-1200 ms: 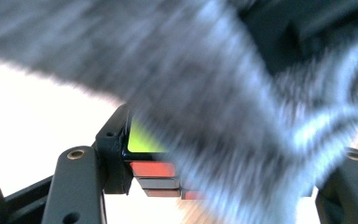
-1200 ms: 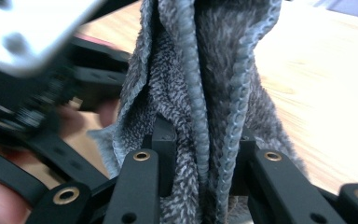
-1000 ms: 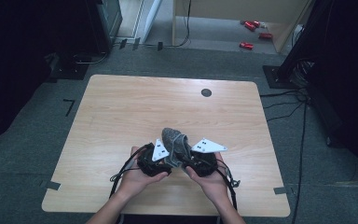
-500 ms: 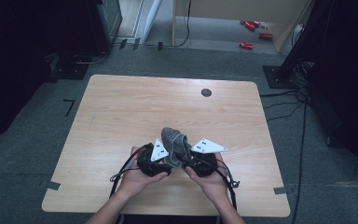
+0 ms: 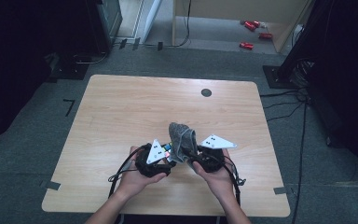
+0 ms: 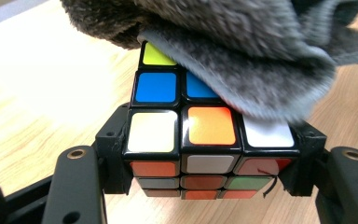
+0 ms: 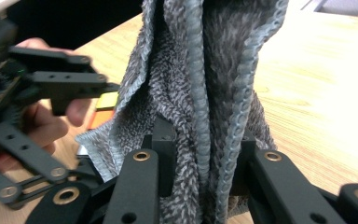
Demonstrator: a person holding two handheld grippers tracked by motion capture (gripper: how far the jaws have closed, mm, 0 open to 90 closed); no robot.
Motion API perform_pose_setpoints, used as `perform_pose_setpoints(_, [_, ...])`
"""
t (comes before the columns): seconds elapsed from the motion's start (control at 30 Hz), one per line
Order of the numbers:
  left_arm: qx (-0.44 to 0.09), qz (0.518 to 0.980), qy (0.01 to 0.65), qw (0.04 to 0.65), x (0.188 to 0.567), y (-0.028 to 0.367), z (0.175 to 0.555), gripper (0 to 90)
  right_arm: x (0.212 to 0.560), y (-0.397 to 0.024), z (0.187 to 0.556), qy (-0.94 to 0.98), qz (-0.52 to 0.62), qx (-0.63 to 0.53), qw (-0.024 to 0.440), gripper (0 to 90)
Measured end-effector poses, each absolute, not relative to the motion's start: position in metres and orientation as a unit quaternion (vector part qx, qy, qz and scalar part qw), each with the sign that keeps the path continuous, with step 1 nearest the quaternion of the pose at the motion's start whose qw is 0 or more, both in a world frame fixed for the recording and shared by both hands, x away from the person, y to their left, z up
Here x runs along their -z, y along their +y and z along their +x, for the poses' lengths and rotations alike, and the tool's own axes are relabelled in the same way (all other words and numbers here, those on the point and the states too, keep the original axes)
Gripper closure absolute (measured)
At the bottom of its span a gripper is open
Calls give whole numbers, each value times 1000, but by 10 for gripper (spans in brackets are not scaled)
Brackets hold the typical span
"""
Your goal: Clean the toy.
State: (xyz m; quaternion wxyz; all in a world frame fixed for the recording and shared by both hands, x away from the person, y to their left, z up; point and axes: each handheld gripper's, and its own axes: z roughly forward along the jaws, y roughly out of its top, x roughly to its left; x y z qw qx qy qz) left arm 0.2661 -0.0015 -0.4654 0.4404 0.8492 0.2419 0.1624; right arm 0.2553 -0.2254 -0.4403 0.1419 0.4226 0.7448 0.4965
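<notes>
Currently clamping cube (image 6: 200, 140) in left gripper (image 6: 205, 163) fingers, frame centre. Pinching grey cloth (image 7: 205, 93) in right gripper (image 7: 200, 172) fingers, draped over cube's upper right.

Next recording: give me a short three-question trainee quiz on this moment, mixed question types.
1. True or false: the left claw is shut on the puzzle cube.
2. What does the right claw grip? A) a sponge B) a grey cloth C) a cable
3. In the left gripper view, where does the cloth lie relative to the cube?

Key
1. True: both jaws press on the cube's sides.
2. B: the grey cloth is bunched between its jaws.
3. It drapes over the cube's far top squares, touching them, above the wooden table.
</notes>
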Motion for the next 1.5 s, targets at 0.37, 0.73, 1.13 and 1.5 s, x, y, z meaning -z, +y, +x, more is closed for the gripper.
perform_pose_setpoints(0.37, [-138, 827, 219, 499, 459, 11, 265, 353, 459, -231, 264, 750, 432, -489, 109, 725])
perform_pose_setpoints(0.73, [-144, 831, 195, 500, 458, 5, 258, 353, 450, -235, 261, 736, 428, -515, 102, 727])
perform_pose_setpoints(1.13, [-133, 836, 194, 495, 463, 2, 258, 352, 448, -234, 260, 743, 423, -507, 108, 725])
perform_pose_setpoints(1.5, [-138, 824, 213, 507, 458, 13, 263, 352, 458, -231, 261, 755, 428, -487, 99, 725])
